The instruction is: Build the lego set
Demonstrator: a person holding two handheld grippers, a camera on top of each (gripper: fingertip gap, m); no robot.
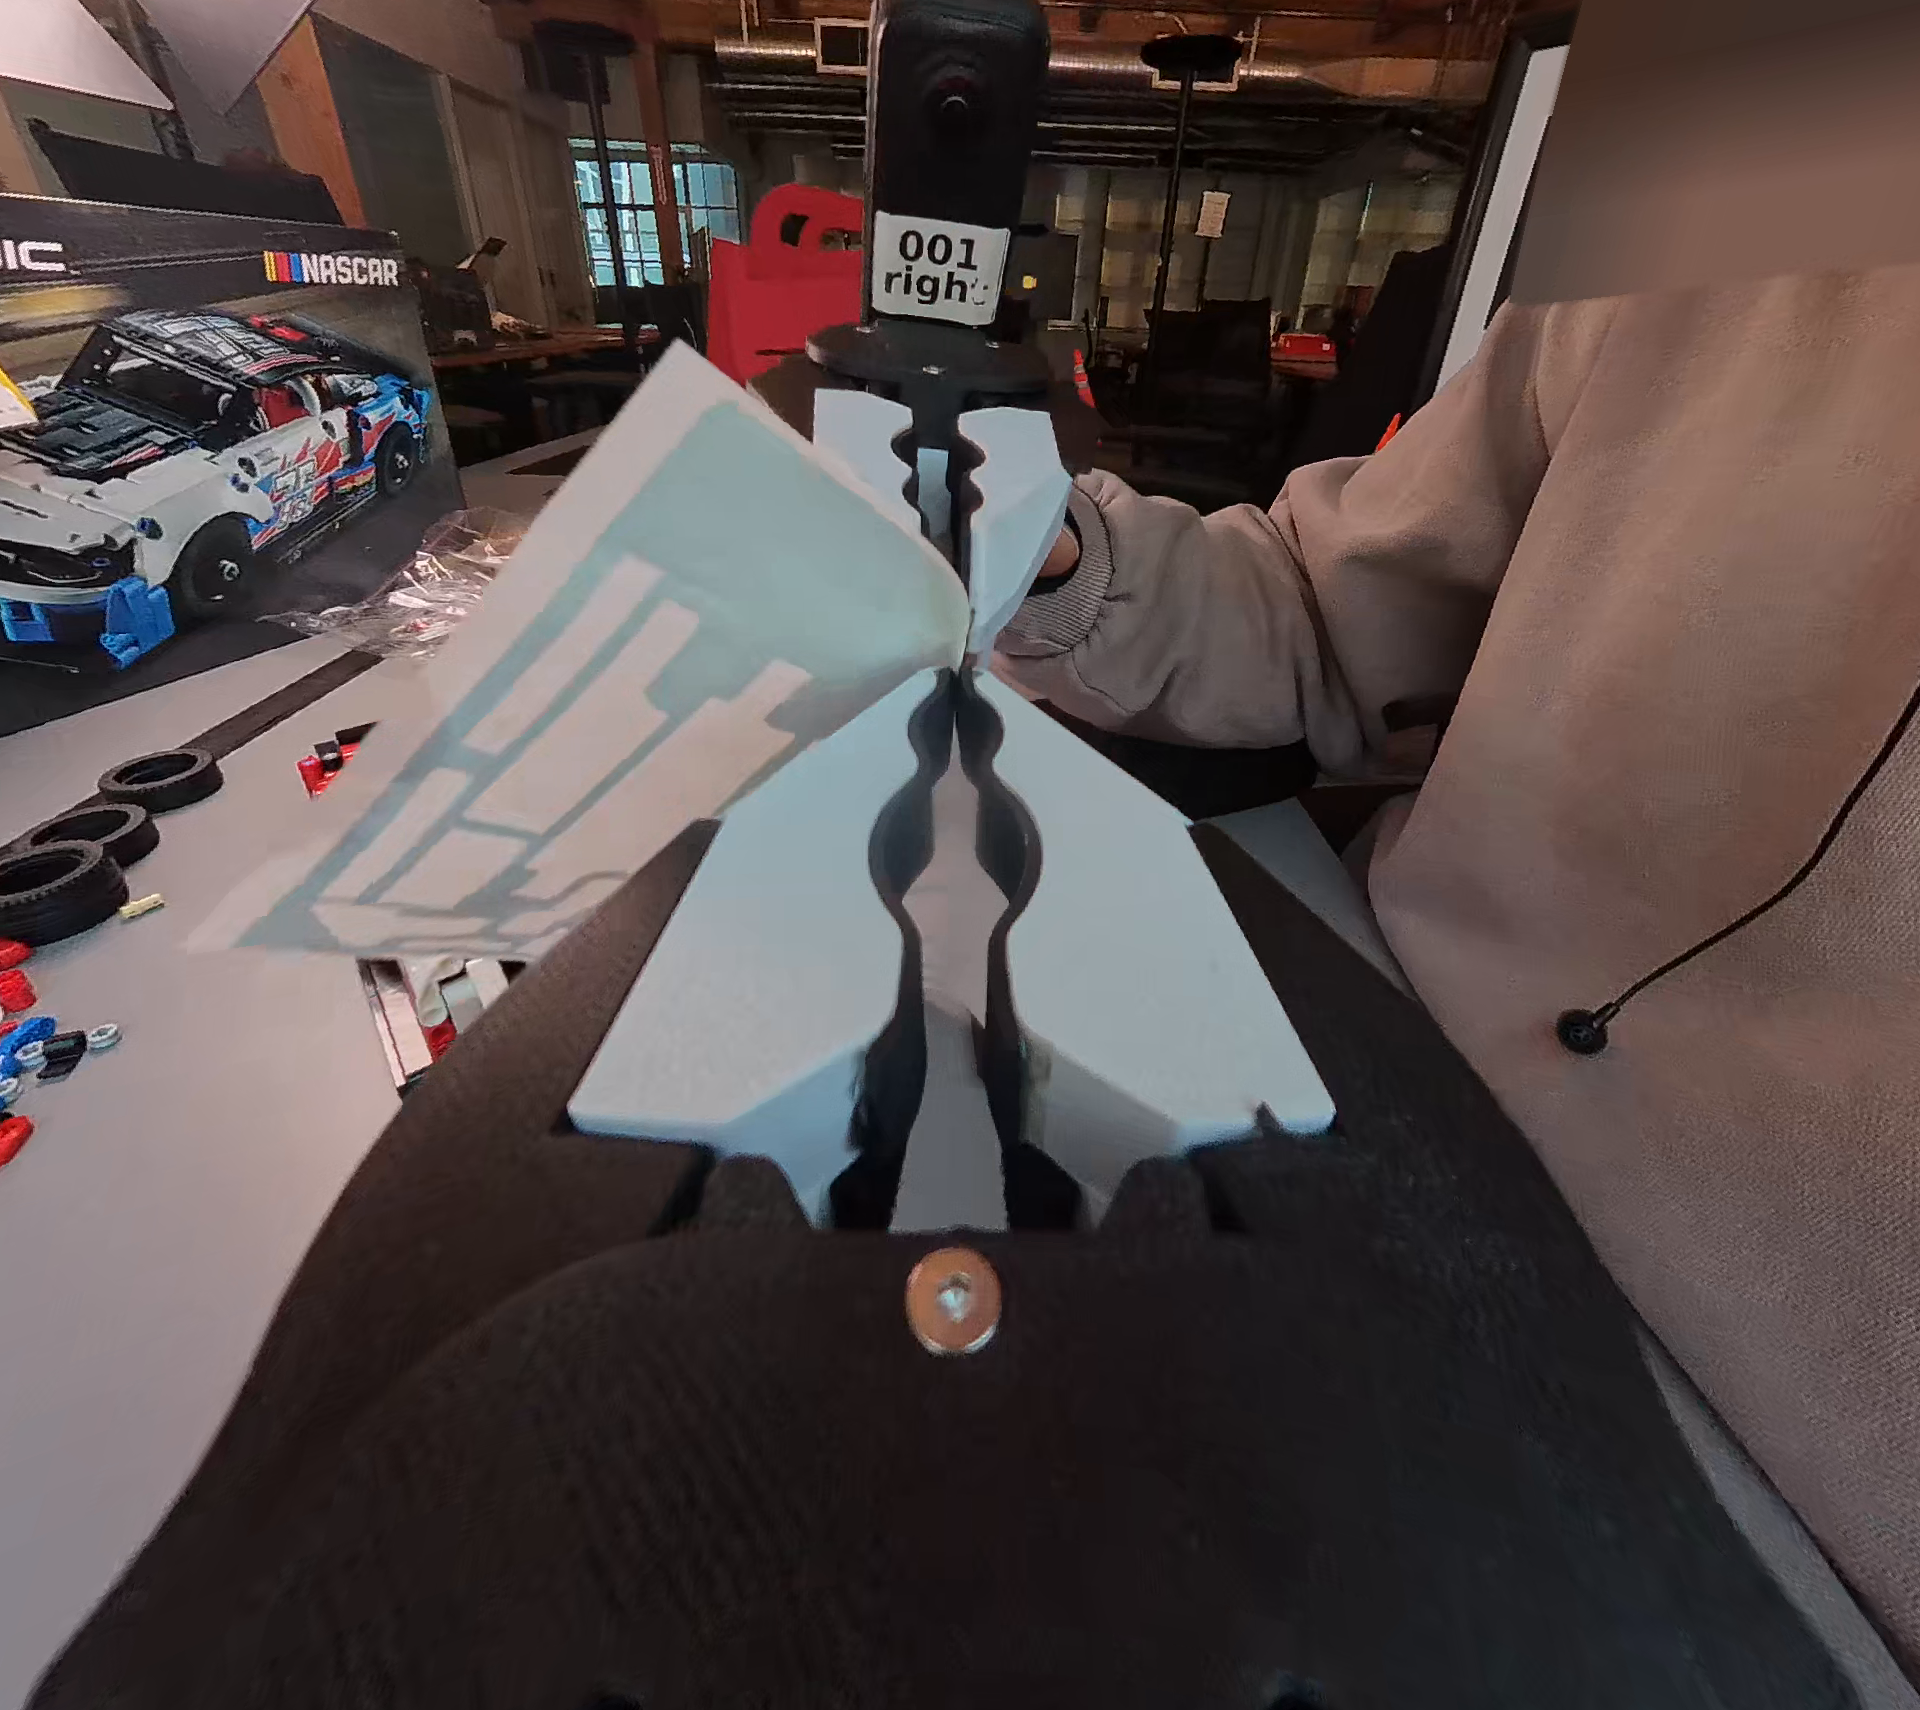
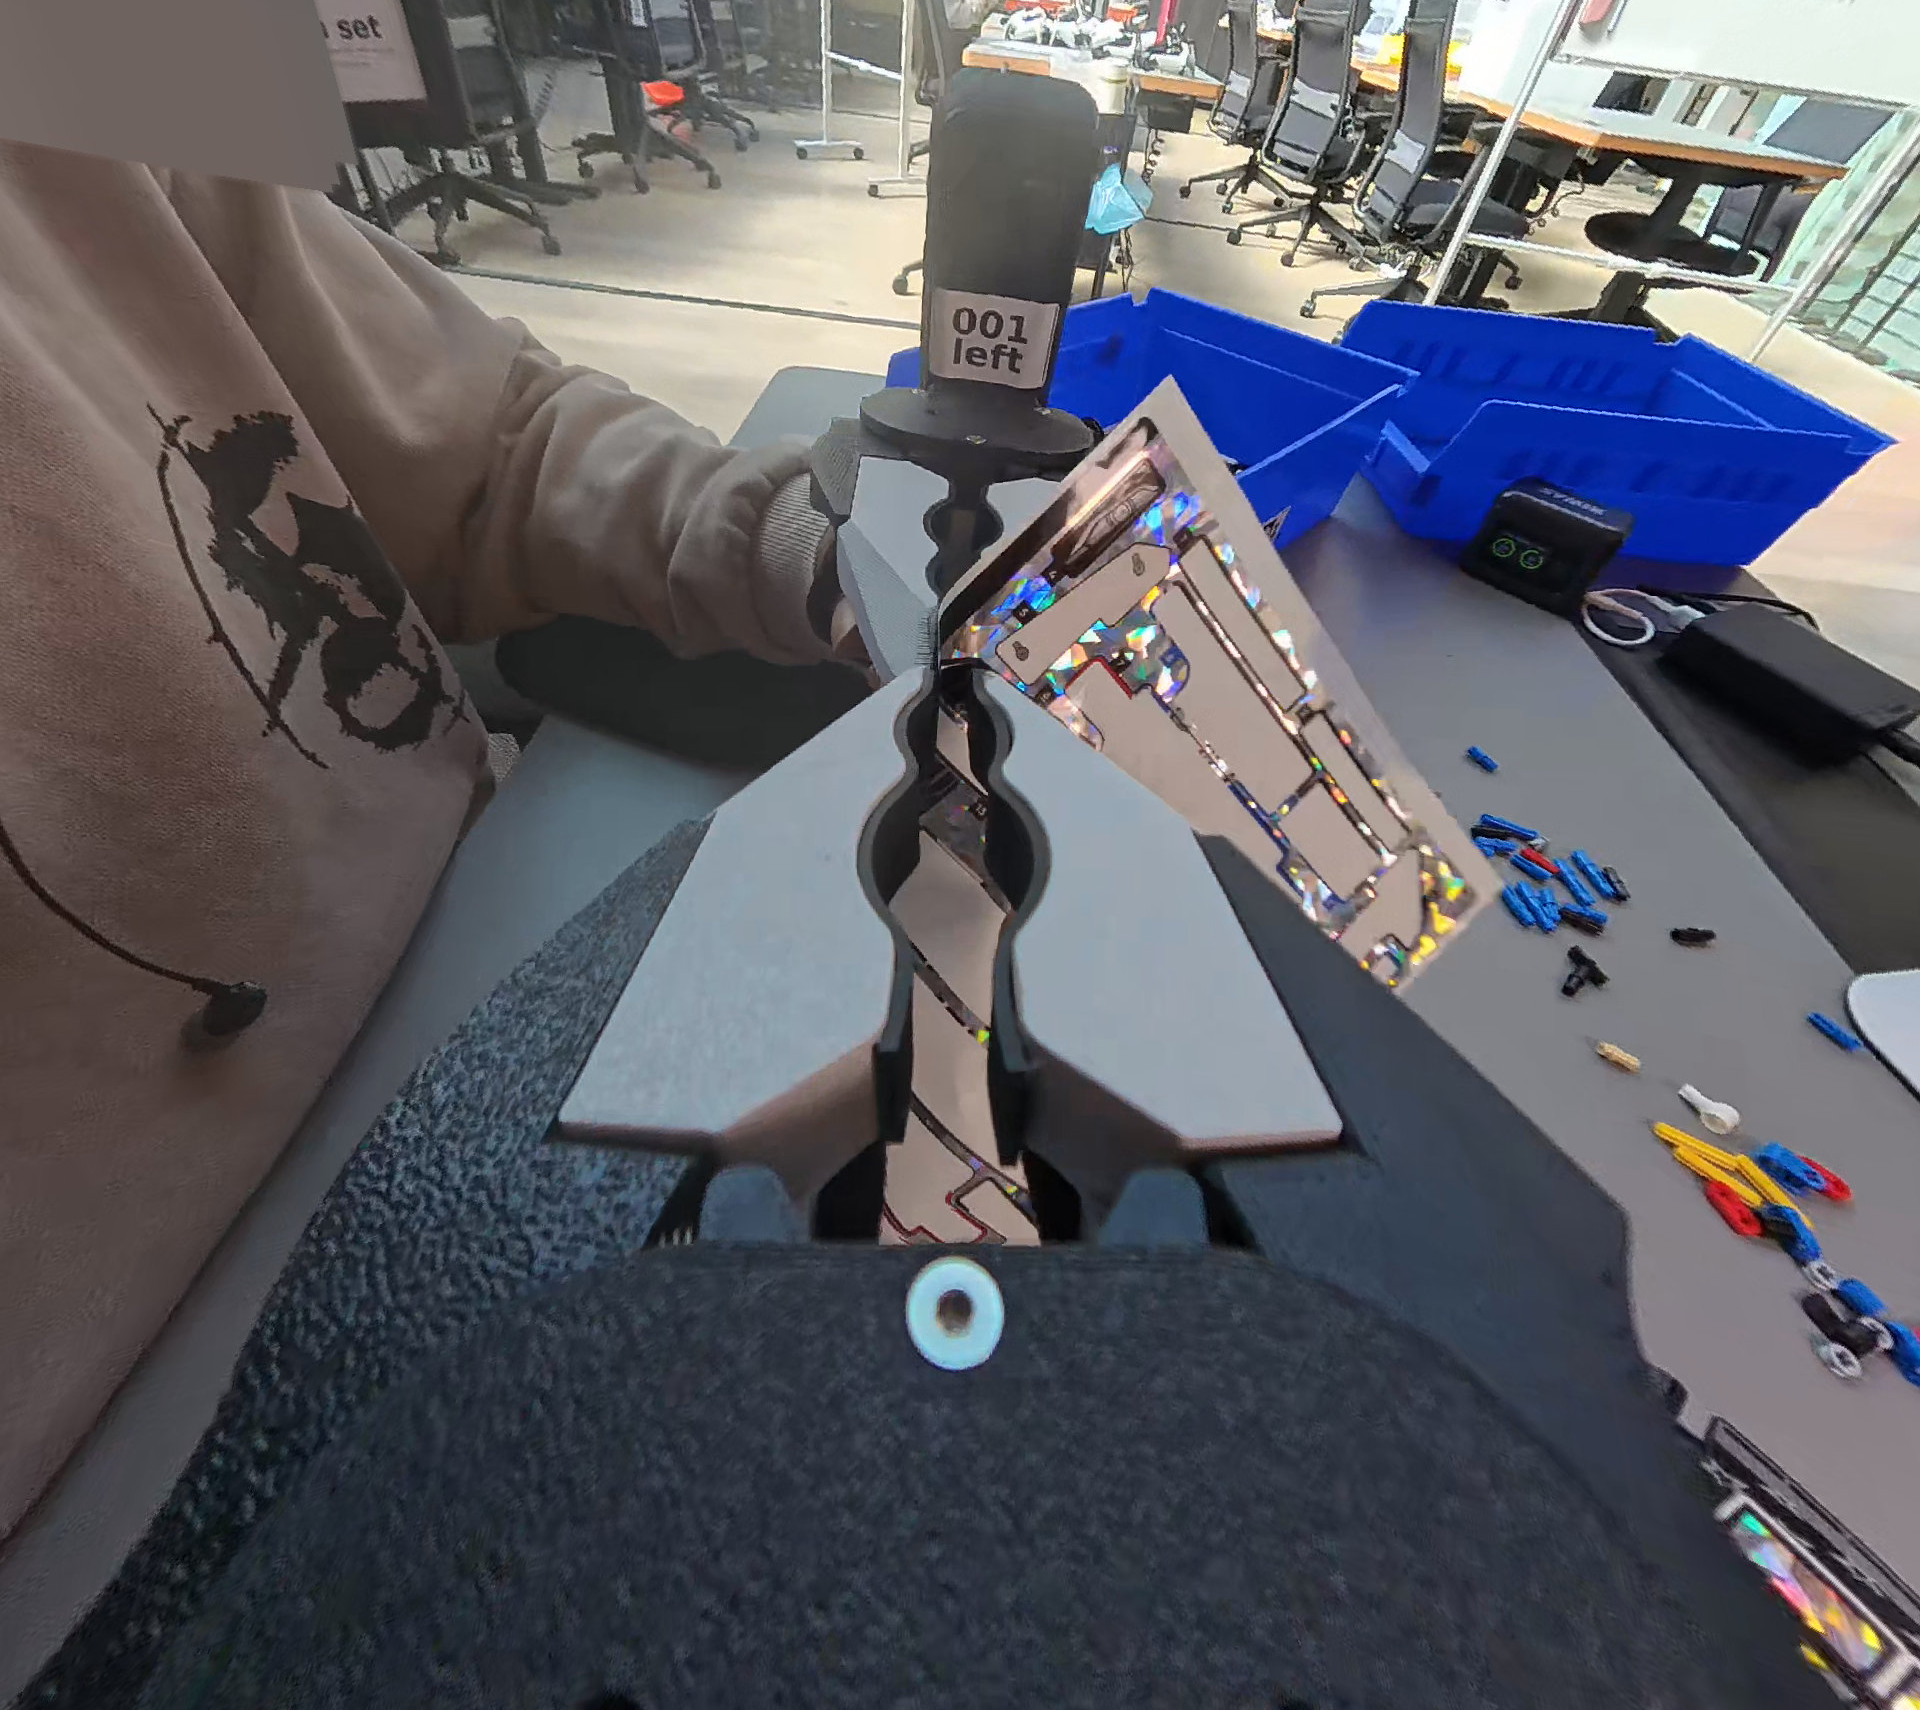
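While both grippers meet tip to tip at the centre of each view, a sticker sheet (image 2: pixel 1216 704) hangs between them above the grey counter (image 2: pixel 1558 725). In the right wrist view the right gripper (image 2: pixel 954 673) has its fingers closed on a corner of the sheet, whose shiny printed face fans out to the right of centre. The left gripper (image 2: pixel 940 611) faces it from beyond, touching the same corner.

In the left wrist view the left gripper (image 1: pixel 956 673) has its fingers pressed together on the sheet's edge, and the pale back of the sheet (image 1: pixel 623 673) spreads to the left of centre. The right gripper (image 1: pixel 961 590) stands just behind.

Black tyres (image 1: pixel 94 839) lie at the left edge, before the set's box (image 1: pixel 208 434). Small blue pins (image 2: pixel 1548 881) sit at the right, blue bins (image 2: pixel 1558 434) in the upper right.
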